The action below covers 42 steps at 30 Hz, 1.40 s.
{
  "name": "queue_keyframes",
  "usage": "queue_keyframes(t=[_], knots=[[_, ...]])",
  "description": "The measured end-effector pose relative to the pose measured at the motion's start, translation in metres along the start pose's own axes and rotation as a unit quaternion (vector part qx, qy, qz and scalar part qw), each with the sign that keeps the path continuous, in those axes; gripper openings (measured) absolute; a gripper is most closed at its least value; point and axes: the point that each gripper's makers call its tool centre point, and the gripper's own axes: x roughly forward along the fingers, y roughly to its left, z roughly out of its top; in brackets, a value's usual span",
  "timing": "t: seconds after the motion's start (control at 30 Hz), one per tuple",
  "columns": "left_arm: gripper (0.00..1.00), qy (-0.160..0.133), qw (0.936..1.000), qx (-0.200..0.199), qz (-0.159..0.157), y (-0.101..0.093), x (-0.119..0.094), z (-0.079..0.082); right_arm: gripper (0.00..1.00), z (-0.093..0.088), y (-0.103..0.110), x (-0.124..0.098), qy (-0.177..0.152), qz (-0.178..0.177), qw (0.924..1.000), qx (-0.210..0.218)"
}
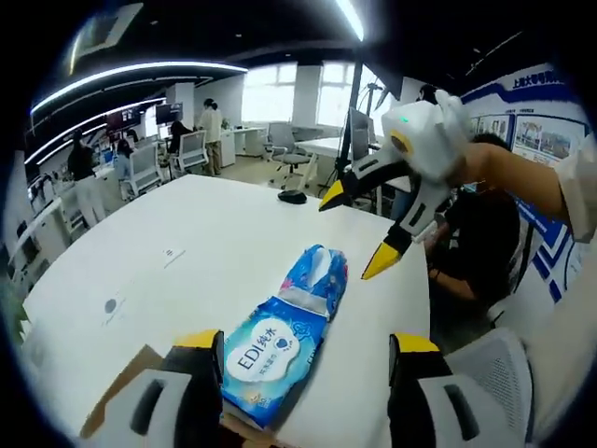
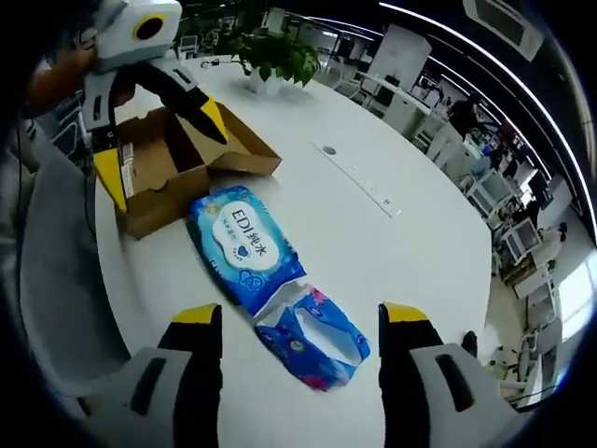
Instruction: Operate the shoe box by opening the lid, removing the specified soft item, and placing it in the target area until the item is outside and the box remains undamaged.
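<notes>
A blue soft pack of wipes (image 1: 280,341) (image 2: 252,247) lies flat on the white table (image 1: 215,243) (image 2: 392,252), with a smaller blue floral pack (image 1: 319,271) (image 2: 312,341) touching its end. The brown cardboard shoe box (image 2: 173,159) (image 1: 121,392) stands open at the table's edge, its lid folded back. My left gripper (image 1: 303,359) (image 2: 159,126) is open over the box end of the wipes pack. Open too, my right gripper (image 2: 298,327) (image 1: 359,229) hovers above the floral pack with nothing between its jaws.
A potted plant (image 2: 275,56) stands on the table's far side. A dark small object (image 1: 292,196) and a paper slip (image 1: 173,255) lie on the table. Office chairs (image 1: 191,149), desks and people stand beyond. A seated person (image 1: 480,233) is close by the table.
</notes>
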Motion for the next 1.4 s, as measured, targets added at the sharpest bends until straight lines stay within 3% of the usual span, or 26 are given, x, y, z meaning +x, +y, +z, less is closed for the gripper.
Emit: queue_keyframes(t=[0.3, 0.77, 1.1, 1.4], knots=[[0.8, -0.038, 0.9983, -0.016, 0.04, 0.019, -0.047, -0.005, 0.69, 0.025, 0.025, -0.001, -0.026, 0.029, 0.9992, 0.002], [0.84, -0.046, 0.9922, -0.042, 0.108, 0.057, -0.116, -0.048, 0.71, 0.062, 0.073, 0.011, -0.046, 0.086, 0.9949, -0.025], [0.85, -0.047, 0.9812, -0.076, 0.171, 0.087, -0.17, -0.085, 0.72, 0.084, 0.1, 0.02, -0.053, 0.125, 0.9892, -0.055], [0.78, -0.047, 0.9702, -0.093, 0.219, 0.102, -0.201, -0.119, 0.71, 0.105, 0.129, 0.036, -0.064, 0.162, 0.981, -0.085]])
